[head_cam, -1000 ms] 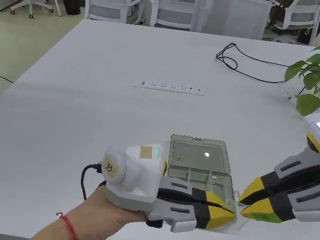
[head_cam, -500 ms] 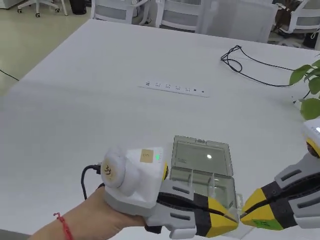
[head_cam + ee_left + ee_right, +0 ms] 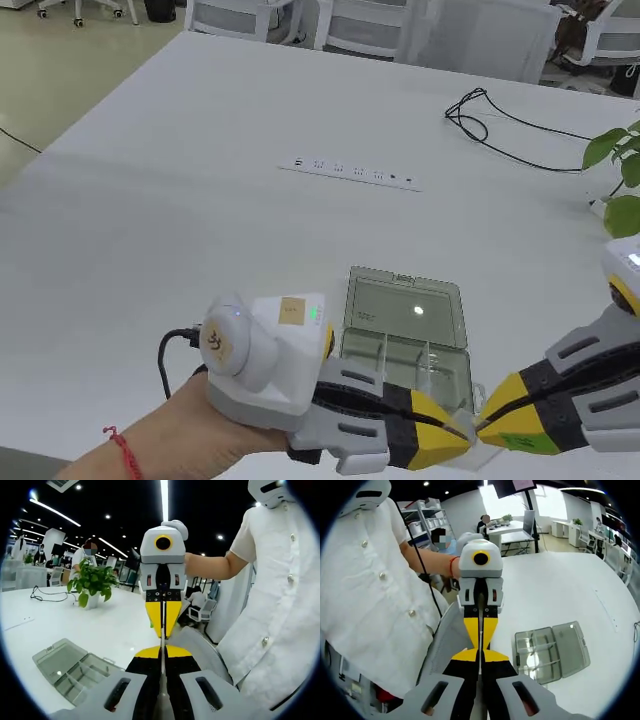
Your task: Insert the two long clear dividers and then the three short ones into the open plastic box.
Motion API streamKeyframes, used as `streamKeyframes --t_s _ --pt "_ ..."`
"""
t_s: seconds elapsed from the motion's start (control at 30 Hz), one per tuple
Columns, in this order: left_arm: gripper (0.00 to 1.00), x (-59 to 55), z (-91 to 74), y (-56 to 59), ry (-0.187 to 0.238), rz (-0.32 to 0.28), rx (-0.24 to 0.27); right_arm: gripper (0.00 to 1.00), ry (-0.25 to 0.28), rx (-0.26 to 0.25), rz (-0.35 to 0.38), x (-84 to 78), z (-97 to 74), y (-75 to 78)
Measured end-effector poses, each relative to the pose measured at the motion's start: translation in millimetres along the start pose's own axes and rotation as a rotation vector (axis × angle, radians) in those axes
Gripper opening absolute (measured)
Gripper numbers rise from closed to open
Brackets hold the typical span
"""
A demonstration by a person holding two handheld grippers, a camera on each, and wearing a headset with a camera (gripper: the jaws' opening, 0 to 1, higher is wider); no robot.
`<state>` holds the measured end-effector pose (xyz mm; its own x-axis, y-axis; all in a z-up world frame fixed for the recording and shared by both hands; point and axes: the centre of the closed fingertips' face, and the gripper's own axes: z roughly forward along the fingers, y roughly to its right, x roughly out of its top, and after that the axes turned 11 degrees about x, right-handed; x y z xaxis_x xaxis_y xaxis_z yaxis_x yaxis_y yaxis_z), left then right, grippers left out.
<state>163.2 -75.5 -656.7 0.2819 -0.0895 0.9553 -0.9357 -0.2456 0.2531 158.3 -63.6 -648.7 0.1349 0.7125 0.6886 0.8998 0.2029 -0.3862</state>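
Left gripper (image 3: 452, 440) meets my right gripper (image 3: 490, 428) tip to tip at the bench's (image 3: 200, 200) near edge. All 4 jaws are together. A clear divider (image 3: 487, 457) shows under the tips, likely being squared up; I cannot tell whether it is pinched. My left hand (image 3: 210, 435) cradles its gripper from below, pointing it right. Just beyond sits the open plastic box (image 3: 405, 310).

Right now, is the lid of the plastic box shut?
No, the lid lies folded back flat on the table behind the open box.

left tool (image 3: 452, 441): jaws closed | right tool (image 3: 490, 428): jaws closed | tips facing, nearly touching
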Motion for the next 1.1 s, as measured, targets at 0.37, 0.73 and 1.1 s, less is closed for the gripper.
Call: streamKeyframes --t_s 0.37,0.73,1.1 --pt "0.05 -6.8 -6.7 -11.2 -0.015 -0.014 0.055 0.03 0.008 -0.029 0.001 1.4 -4.0 5.9" --pt "0.27 -15.9 -18.8 -30.8 -0.023 -0.031 0.155 0.03 0.021 -0.071 -0.002 4.5 -8.7 13.0" --pt "0.56 -23.1 -34.4 -53.2 -0.043 -0.016 0.248 0.03 0.026 -0.126 -0.005 5.7 -15.2 30.6"
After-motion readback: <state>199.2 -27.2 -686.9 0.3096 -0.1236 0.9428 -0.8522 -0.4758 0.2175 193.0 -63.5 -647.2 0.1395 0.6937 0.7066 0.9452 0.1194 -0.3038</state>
